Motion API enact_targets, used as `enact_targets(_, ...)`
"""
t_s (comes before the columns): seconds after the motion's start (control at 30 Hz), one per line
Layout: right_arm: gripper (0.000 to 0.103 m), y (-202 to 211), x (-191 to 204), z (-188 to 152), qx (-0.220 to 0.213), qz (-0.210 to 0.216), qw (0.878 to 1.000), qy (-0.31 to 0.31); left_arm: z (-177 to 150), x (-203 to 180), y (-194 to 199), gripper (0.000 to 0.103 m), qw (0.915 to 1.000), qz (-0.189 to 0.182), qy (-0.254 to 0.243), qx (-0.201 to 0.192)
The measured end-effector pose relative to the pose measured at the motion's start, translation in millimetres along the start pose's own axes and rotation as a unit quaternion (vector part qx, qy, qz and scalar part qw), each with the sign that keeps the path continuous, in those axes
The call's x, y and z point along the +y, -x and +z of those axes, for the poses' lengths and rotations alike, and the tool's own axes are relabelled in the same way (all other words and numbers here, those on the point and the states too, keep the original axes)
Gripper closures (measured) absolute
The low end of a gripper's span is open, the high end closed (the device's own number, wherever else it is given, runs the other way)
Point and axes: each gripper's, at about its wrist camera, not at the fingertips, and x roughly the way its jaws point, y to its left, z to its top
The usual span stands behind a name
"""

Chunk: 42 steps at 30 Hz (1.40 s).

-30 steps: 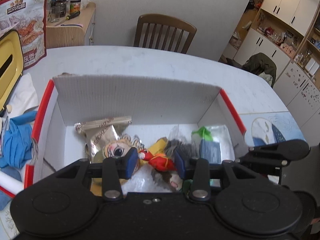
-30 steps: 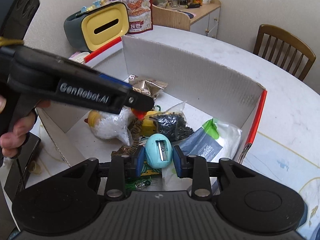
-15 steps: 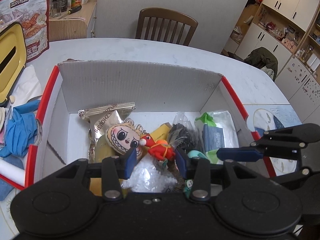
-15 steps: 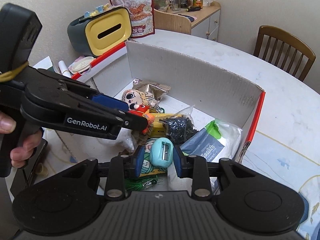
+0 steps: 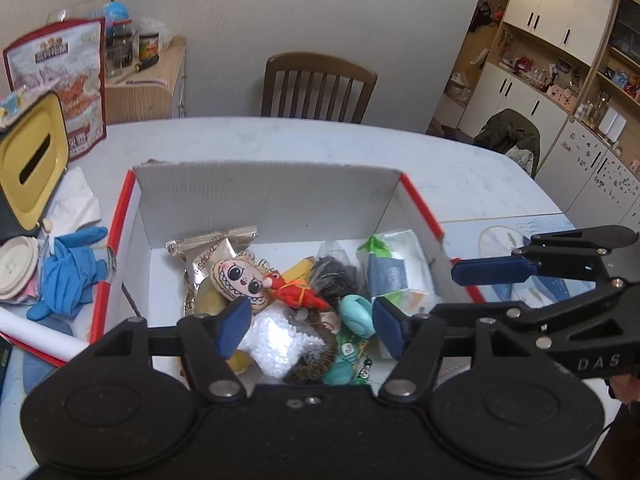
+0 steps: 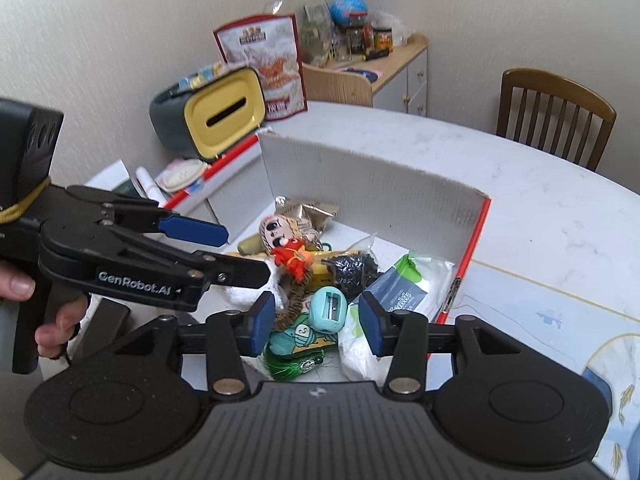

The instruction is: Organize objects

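Left wrist view: the left gripper (image 5: pixel 310 330) stands with its jaws wide apart and nothing between the pads; they have just been opening. The small red plush figure (image 5: pixel 296 290), pinched a second ago, now lies free in the white cardboard box with red edges (image 5: pixel 264 200), against the round grinning doll face (image 5: pixel 240 280). Right wrist view: the right gripper (image 6: pixel 314 322) has likewise just been opening to a moderate gap, and the teal egg-shaped pencil sharpener (image 6: pixel 329 310) rests loose in the box, below the pads and untouched. Both grippers have lifted clear of the contents. Judgement: both items are deposited, so this placement step is complete. Other candidates, such as the blue glove (image 5: pixel 68 272), remain on the white table (image 5: pixel 280 140).
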Motion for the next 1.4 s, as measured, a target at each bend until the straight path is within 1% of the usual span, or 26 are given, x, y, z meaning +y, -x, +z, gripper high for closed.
enact_targets(0.07,0.055,8,0,0,-0.01,0.001,1.0,0.001,-1,-4,7,0.03,1.0,0.002,-0.002,-0.009)
enact_targets(0.17,0.051,20,1,-1,-0.026,0.002,1.0,0.003,-1,-8,17,0.028,0.9998,0.008,-0.002,-0.02)
enact_targets(0.3,0.05,33,2,-3,-0.044,0.004,0.999,0.001,-2,-12,28,0.025,0.9994,0.013,-0.002,-0.031)
enact_targets(0.33,0.048,36,3,-4,-0.049,0.003,0.999,0.001,-2,-13,31,0.024,0.9993,0.017,-0.004,-0.034)
enact_targets(0.37,0.043,38,3,-5,-0.053,0.003,0.999,0.0,-2,-14,33,0.022,0.9991,0.02,-0.006,-0.037)
enact_targets(0.5,0.038,48,3,-9,-0.07,-0.001,0.998,-0.002,-4,-17,41,0.018,0.9983,0.031,-0.01,-0.049)
enact_targets(0.57,0.034,52,1,-11,-0.079,-0.003,0.997,-0.007,-4,-18,45,0.014,0.9978,0.036,-0.008,-0.055)
enact_targets(0.73,0.027,62,-5,-17,-0.1,-0.006,0.995,-0.027,-6,-20,55,0.009,0.9963,0.048,-0.008,-0.07)
enact_targets(0.83,0.026,66,-5,-20,-0.111,-0.006,0.993,-0.033,-6,-21,59,0.007,0.9958,0.05,-0.005,-0.076)
enact_targets(0.93,0.023,71,-3,-22,-0.12,-0.006,0.992,-0.037,-7,-22,64,0.003,0.9954,0.052,0.0,-0.081)
enact_targets(1.03,0.021,76,-1,-24,-0.13,-0.002,0.991,-0.039,-9,-23,67,0.001,0.9953,0.049,0.005,-0.083)
enact_targets(1.3,0.019,86,8,-31,-0.142,-0.004,0.989,-0.035,-17,-32,71,0.001,0.9949,0.061,0.002,-0.081)
enact_targets(1.4,0.017,90,11,-35,-0.147,-0.005,0.988,-0.035,-20,-36,74,0.0,0.9951,0.058,0.002,-0.08)
